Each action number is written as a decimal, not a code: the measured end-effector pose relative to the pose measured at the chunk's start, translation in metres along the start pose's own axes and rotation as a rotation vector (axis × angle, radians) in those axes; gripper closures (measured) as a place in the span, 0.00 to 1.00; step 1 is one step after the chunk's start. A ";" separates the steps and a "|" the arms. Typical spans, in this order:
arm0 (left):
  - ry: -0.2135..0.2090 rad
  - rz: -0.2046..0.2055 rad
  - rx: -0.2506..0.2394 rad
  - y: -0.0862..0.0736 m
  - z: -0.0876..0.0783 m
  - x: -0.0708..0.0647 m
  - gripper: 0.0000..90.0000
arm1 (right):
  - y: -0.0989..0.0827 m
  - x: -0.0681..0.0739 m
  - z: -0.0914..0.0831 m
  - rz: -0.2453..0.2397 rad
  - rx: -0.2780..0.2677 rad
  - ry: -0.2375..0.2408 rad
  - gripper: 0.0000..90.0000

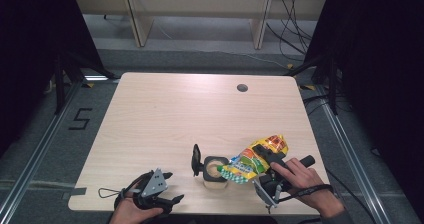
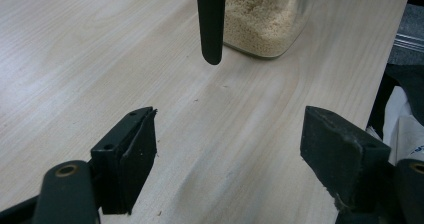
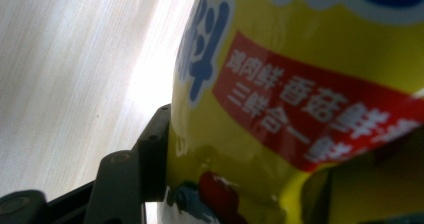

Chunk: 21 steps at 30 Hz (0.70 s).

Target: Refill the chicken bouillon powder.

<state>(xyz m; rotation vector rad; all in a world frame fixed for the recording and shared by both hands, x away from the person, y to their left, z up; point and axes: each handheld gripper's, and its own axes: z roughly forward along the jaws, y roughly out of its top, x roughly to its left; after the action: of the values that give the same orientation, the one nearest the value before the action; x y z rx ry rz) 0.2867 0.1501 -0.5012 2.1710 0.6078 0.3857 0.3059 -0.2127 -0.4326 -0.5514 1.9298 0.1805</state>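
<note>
A clear jar [image 1: 215, 170] of beige granules stands near the table's front edge, its black lid [image 1: 196, 160] flipped up on its left side. My right gripper [image 1: 266, 153] is shut on a yellow, green and orange snack bag [image 1: 252, 160], which is tilted with its lower end over the jar's mouth. In the right gripper view the bag [image 3: 300, 84] fills the space beside the left jaw's pad [image 3: 154, 151]; the other jaw is hidden behind it. My left gripper [image 1: 173, 186] rests at the front left, open, nothing between its jaws [image 2: 227, 139], pointing toward the jar [image 2: 260, 19] and lid [image 2: 210, 24].
The pale wooden table [image 1: 165, 114] has a round cable hole [image 1: 242, 88] at the back right. A thin cable loop [image 1: 107, 192] lies by the front left edge. Wooden furniture legs and loose cables stand on the floor beyond the table.
</note>
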 end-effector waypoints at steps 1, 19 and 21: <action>0.000 -0.001 -0.001 0.000 0.000 0.000 0.25 | -0.001 0.000 0.000 -0.001 -0.003 -0.002 0.48; -0.001 0.006 0.005 0.000 0.000 0.001 0.25 | -0.016 0.007 0.006 0.189 -0.055 0.043 0.49; 0.001 0.013 0.005 0.000 0.000 0.001 0.25 | -0.019 0.007 0.008 0.204 -0.069 0.063 0.49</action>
<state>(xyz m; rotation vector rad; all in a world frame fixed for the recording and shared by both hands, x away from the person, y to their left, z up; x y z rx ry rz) 0.2873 0.1504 -0.5006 2.1805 0.5955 0.3924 0.3192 -0.2288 -0.4398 -0.4084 2.0466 0.3647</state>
